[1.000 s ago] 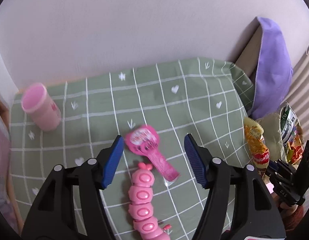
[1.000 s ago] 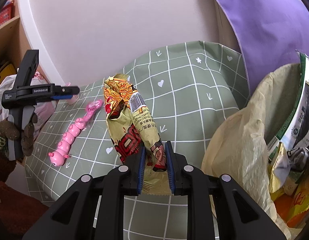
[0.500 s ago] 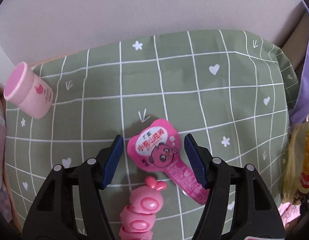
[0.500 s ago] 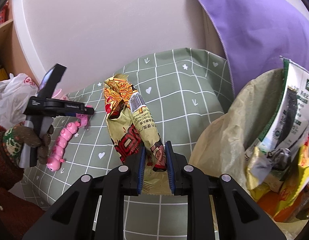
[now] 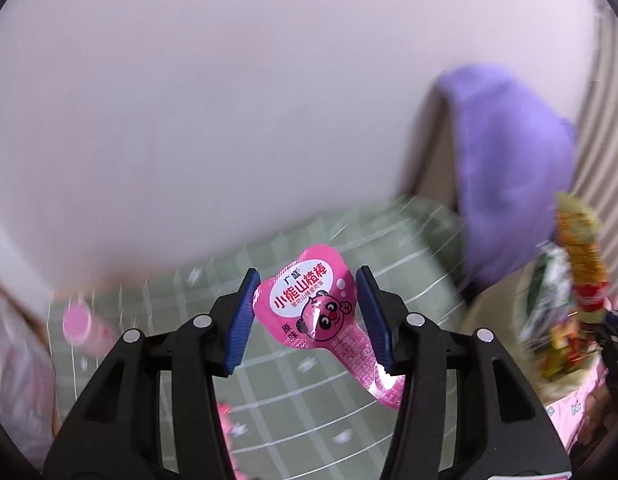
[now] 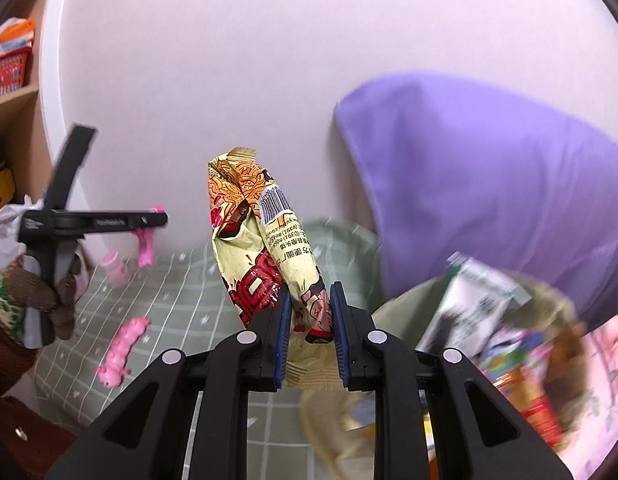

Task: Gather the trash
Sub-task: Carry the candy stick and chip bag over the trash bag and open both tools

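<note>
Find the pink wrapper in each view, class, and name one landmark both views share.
Left wrist: the pink wrapper sits at centre, between the left gripper fingers, lifted off the cloth.
Right wrist: it hangs at far left from the left gripper, above the green cloth.
Shared landmark: the purple fabric, at right in both.

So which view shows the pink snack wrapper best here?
The left wrist view: the pink snack wrapper sits sharp between the left gripper fingers, with its printed label readable. In the right wrist view only its tail shows, small and blurred, hanging under that gripper at far left.
</note>
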